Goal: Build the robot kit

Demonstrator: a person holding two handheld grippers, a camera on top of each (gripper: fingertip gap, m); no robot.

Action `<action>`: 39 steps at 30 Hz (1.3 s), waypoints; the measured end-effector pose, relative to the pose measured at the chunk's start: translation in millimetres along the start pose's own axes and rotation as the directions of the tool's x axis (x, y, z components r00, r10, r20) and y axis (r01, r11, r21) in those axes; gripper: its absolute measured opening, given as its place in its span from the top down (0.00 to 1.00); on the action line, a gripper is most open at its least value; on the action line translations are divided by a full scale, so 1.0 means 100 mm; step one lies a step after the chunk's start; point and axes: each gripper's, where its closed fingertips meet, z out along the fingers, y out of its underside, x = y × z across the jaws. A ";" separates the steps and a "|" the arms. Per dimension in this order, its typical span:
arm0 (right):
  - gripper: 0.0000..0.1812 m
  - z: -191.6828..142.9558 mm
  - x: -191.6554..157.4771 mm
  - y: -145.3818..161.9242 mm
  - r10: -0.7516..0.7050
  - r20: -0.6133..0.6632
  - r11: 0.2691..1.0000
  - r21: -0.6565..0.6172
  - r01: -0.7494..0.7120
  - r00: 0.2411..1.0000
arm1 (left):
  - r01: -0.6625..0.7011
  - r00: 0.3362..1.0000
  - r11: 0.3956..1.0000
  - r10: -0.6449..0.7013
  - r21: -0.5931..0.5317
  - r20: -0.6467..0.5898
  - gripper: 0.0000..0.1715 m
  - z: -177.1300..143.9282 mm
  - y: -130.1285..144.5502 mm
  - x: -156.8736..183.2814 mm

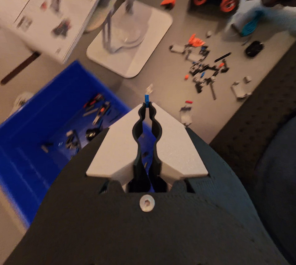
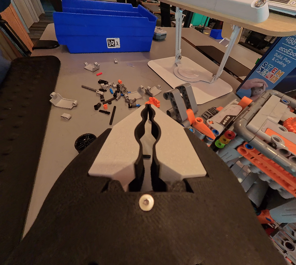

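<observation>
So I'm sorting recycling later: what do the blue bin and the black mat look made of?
The blue bin looks like moulded hard plastic: smooth, faintly glossy walls with stepped ridges. The black mat looks like soft rubber or foam: matte and dimpled, though the pictures leave that open.
</observation>
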 end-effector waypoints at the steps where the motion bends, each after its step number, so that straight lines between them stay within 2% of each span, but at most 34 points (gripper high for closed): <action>1: 1.00 0.00 0.00 0.00 -0.002 0.000 1.000 0.000 0.002 1.000 | -0.031 0.999 0.999 0.031 0.012 -0.040 0.99 0.09 -0.12 0.18; 4: 1.00 0.00 -0.02 -0.01 -0.011 0.004 1.000 -0.002 0.011 1.000 | -0.092 0.980 0.996 0.095 0.021 -0.173 0.99 0.49 -0.34 0.74; 5: 1.00 0.00 -0.03 -0.01 -0.014 0.005 1.000 -0.004 0.014 1.000 | -0.109 0.966 0.994 0.107 0.003 -0.234 0.99 0.63 -0.35 0.94; 7: 1.00 -0.02 -0.04 -0.02 -0.015 0.009 1.000 0.001 0.015 1.000 | -0.214 0.959 0.973 0.193 -0.084 -0.210 0.99 0.94 -0.26 1.14; 9: 1.00 -0.04 -0.04 -0.03 -0.013 0.010 1.000 0.010 0.013 1.000 | -0.277 0.933 0.953 0.237 -0.122 -0.270 0.99 1.13 -0.19 1.39; 12: 1.00 -0.05 -0.05 -0.07 -0.016 0.013 1.000 0.024 0.016 1.000 | -0.309 0.932 0.932 0.257 -0.189 -0.254 0.99 1.38 -0.04 1.40; 19: 1.00 -0.04 -0.07 -0.09 -0.020 0.023 0.999 0.029 0.020 1.000 | -0.232 0.946 0.939 0.157 -0.254 -0.284 0.99 1.58 0.16 1.38; 23: 1.00 -0.06 -0.07 -0.10 -0.023 0.021 0.999 0.034 0.022 1.000 | -0.191 0.952 0.948 0.117 -0.253 -0.281 0.92 1.63 0.20 1.38; 28: 1.00 -0.06 -0.07 -0.11 -0.021 0.020 0.999 0.040 0.021 1.000 | -0.176 0.958 0.963 0.120 -0.202 -0.261 0.88 1.53 0.10 1.38; 31: 1.00 -0.05 -0.05 -0.09 -0.013 0.018 0.999 0.040 0.012 1.000 | -0.129 0.952 0.987 0.097 -0.097 -0.289 0.92 1.22 -0.12 1.41; 33: 1.00 -0.05 -0.04 -0.08 -0.009 0.017 0.999 0.037 0.008 1.000 | -0.089 0.953 0.995 0.073 -0.043 -0.293 0.90 0.93 -0.23 1.32; 35: 1.00 -0.03 -0.04 -0.07 -0.004 0.018 0.999 0.033 0.004 1.000 | -0.050 0.962 0.999 0.042 -0.022 -0.271 0.88 0.65 -0.28 1.14; 37: 1.00 -0.02 -0.03 -0.05 -0.004 0.019 1.000 0.023 0.004 1.000 | -0.018 0.983 1.000 0.015 -0.011 -0.184 0.88 0.37 -0.25 0.79; 39: 1.00 -0.01 -0.04 -0.04 -0.004 0.019 1.000 0.018 0.003 1.000 | 0.016 0.997 0.999 -0.018 -0.028 -0.080 0.86 0.11 -0.11 0.41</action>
